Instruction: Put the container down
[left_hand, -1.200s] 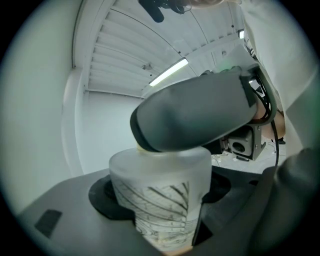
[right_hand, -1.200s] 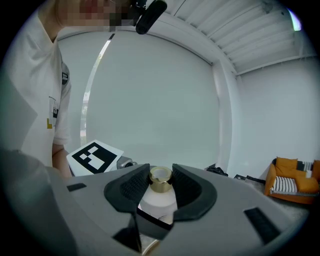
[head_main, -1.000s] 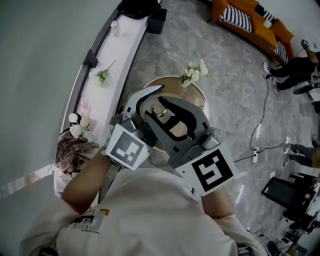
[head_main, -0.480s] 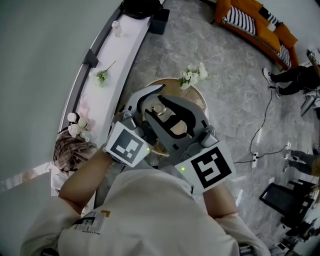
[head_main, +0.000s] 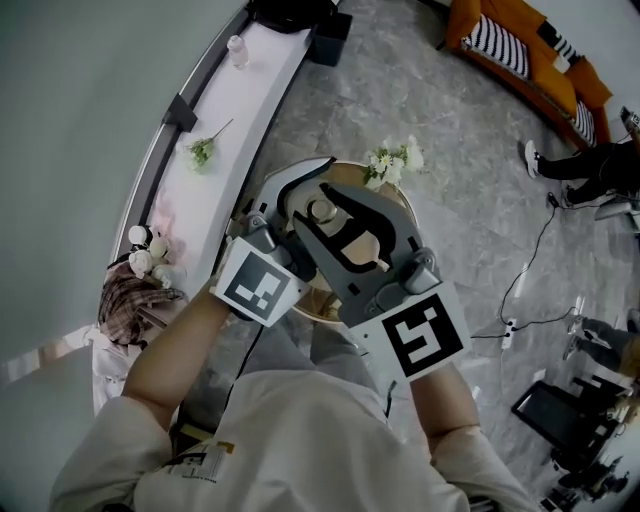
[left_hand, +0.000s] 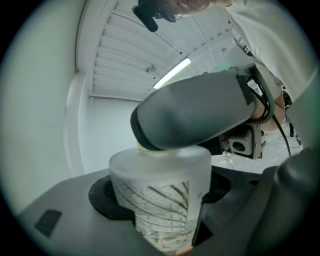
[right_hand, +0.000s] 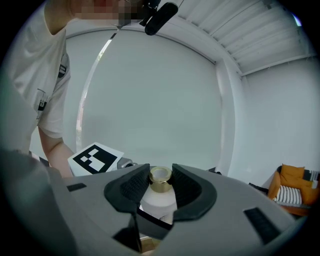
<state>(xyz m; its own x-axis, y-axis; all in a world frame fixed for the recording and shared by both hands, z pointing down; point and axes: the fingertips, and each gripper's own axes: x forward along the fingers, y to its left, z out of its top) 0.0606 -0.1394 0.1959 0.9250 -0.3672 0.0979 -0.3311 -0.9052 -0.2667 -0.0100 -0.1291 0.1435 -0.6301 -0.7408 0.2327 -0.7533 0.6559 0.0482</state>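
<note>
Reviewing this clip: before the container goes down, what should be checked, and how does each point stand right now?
1. Grip of left hand-held gripper on the container body: ok.
2. Pads of right hand-held gripper on the gold neck: ok.
3. Container upright: ok.
4. Container above the round table: ok, by the head view.
5. Landing spot free: cannot tell; the grippers hide it, and flowers show at the table's far rim.
6. Gap left down to the tabletop: cannot tell.
</note>
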